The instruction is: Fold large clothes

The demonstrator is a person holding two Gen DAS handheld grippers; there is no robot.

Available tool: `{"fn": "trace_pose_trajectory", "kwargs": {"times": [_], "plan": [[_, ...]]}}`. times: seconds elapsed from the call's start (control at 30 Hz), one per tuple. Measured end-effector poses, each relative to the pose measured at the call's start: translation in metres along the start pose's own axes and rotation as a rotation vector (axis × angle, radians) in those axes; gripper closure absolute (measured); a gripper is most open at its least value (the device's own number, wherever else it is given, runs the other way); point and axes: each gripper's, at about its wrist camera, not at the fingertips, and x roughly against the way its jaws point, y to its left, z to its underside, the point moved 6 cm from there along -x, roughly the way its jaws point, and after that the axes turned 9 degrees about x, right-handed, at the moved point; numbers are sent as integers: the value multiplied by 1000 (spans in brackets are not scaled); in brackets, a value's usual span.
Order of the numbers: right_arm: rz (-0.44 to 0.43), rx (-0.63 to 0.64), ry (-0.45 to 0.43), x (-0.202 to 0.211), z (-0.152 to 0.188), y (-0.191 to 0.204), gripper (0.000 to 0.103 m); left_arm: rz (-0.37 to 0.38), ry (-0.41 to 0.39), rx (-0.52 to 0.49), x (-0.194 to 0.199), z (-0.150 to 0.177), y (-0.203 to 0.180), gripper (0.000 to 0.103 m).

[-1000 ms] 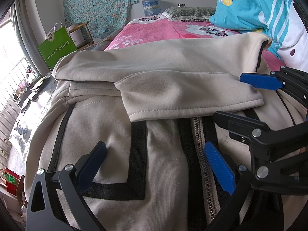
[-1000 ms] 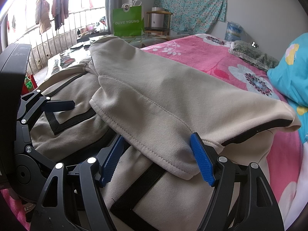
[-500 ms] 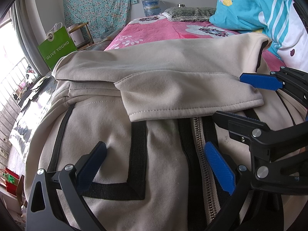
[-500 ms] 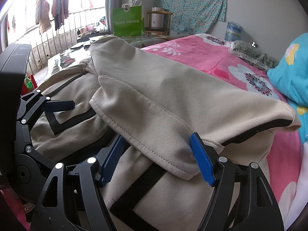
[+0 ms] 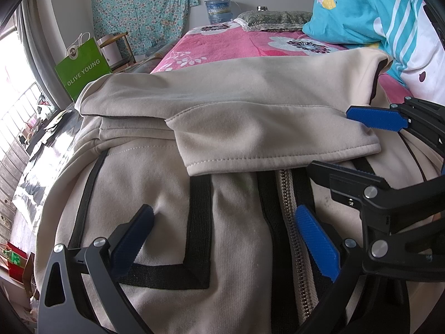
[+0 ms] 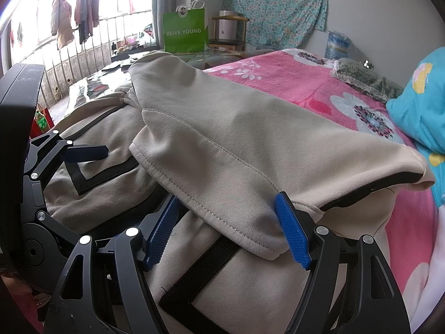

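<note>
Nearest the cameras, the left hand-held gripper [image 5: 222,231] hung with its jaws spread over the front of the beige zip jacket [image 5: 228,239], one blue pad on either side of the black trim and neither pinching the cloth. The right hand-held gripper [image 6: 226,228] was likewise spread wide, its pads either side of the cuff of the folded sleeve [image 6: 236,167], apparently without squeezing it. Nothing had shifted over the last second: both grippers and the cloth sat exactly as in the earlier views. That stillness suggested a pause after the sleeve had been laid across the chest, with the next fold not yet begun. The jacket lay zipper [image 5: 289,222] up on the pink flowered bed [image 6: 278,75], its sleeve crossing the body from side to side. Farther off stood a turquoise striped pillow [image 5: 370,11], a green paper bag [image 6: 185,31] and a floral cloth [image 6: 275,8] hanging on the wall.
</note>
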Motion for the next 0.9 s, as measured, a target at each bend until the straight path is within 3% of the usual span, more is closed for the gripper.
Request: {"fn": "trace_pose_trajectory", "kwargs": {"times": [0.63,0.73,0.9], "plan": [[-2,0,0,0,0,0,33,-4,5,-2,0,0,0,4],[-1,2,2,-2,0,2,33,-17,53,-20,2,1,2,4],[26,43,18,-6,0,13,29,22,119,-65,17,8,6,4]]}}
